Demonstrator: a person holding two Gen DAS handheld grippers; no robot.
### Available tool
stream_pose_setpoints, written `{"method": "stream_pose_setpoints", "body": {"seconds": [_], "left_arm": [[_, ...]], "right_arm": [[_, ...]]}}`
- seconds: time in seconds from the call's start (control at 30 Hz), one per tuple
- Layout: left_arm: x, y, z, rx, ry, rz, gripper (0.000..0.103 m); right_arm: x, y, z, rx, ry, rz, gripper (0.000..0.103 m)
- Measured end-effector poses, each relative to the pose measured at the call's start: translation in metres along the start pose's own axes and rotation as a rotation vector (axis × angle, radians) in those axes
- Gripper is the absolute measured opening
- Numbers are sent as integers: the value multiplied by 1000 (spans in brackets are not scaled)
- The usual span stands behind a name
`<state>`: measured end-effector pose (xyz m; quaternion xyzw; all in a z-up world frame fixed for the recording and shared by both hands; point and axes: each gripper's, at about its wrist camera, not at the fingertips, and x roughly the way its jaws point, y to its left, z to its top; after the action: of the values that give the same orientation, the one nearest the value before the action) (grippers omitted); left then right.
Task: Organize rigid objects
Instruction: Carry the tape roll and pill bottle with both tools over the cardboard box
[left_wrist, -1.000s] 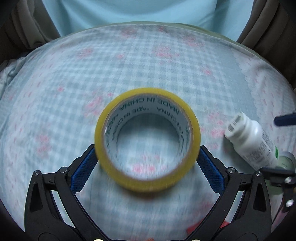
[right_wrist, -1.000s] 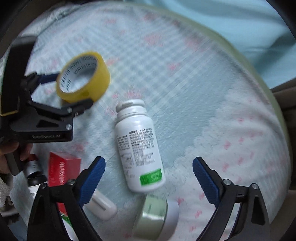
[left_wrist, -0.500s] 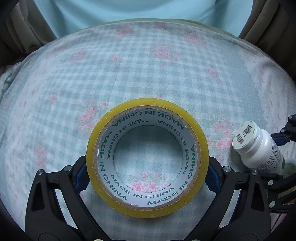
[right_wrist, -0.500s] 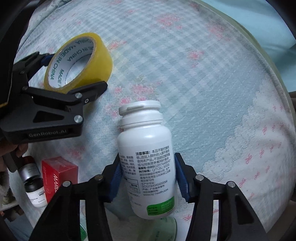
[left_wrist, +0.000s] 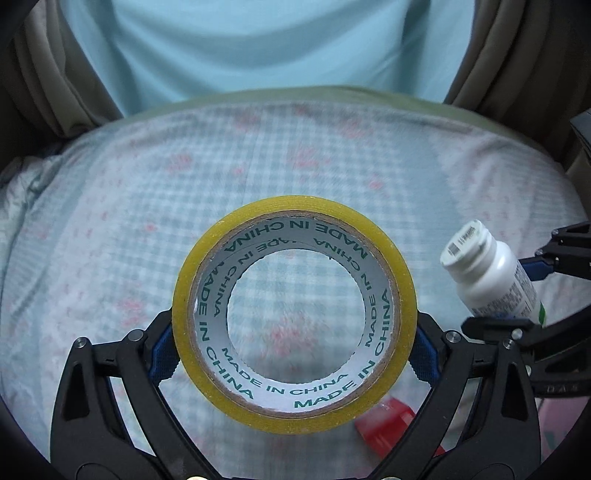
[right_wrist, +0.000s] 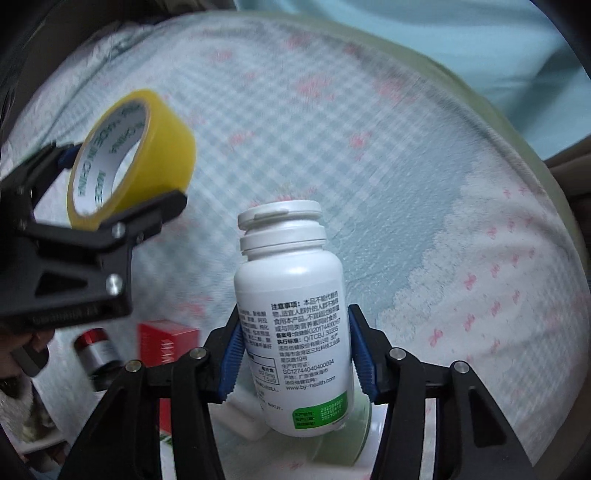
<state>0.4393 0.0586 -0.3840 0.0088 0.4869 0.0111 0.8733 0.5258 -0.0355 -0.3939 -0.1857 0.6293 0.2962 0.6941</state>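
Note:
A yellow roll of packing tape (left_wrist: 295, 206) with "MADE IN CHINA" on its core sits between the blue pads of my left gripper (left_wrist: 293, 349), which is shut on its sides and holds it above the checked cloth (left_wrist: 147, 206). The right wrist view shows the same tape (right_wrist: 162, 136) in the left gripper (right_wrist: 120, 181) at upper left. My right gripper (right_wrist: 298, 354) is shut on a white pill bottle (right_wrist: 291, 288) with a green label strip, cap pointing away, held off the cloth. That bottle (left_wrist: 491, 269) and right gripper (left_wrist: 517, 291) appear at the right edge of the left wrist view.
A red box (right_wrist: 166, 343), a small dark jar with a silver and red lid (right_wrist: 98, 350), a small white item (right_wrist: 240, 417) and a pale green jar (right_wrist: 354, 424) lie on the cloth below the grippers. A person in a light blue top (left_wrist: 258, 48) sits behind the round cushion.
The right gripper closed on the white bottle and raised it off the cloth. The left gripper closed on the tape roll and lifted it; the cloth now looks farther away.

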Motion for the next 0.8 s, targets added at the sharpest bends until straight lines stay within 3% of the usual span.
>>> {"method": "stream_pose_setpoints", "body": {"seconds": [0.4,0.6,0.8], "left_arm": [[-179,-27,0,128,-95,-62,96],[-265,-64,-14,202,-125,-137,96],[-317,-111,-21,260,-151,-202,96]], "right_arm": [[-148,33,-66,146,-95,-11,48],[-223,36,-124,262,-147,-13,48],[-283,21,-190,351,-186,-41,48]]}}
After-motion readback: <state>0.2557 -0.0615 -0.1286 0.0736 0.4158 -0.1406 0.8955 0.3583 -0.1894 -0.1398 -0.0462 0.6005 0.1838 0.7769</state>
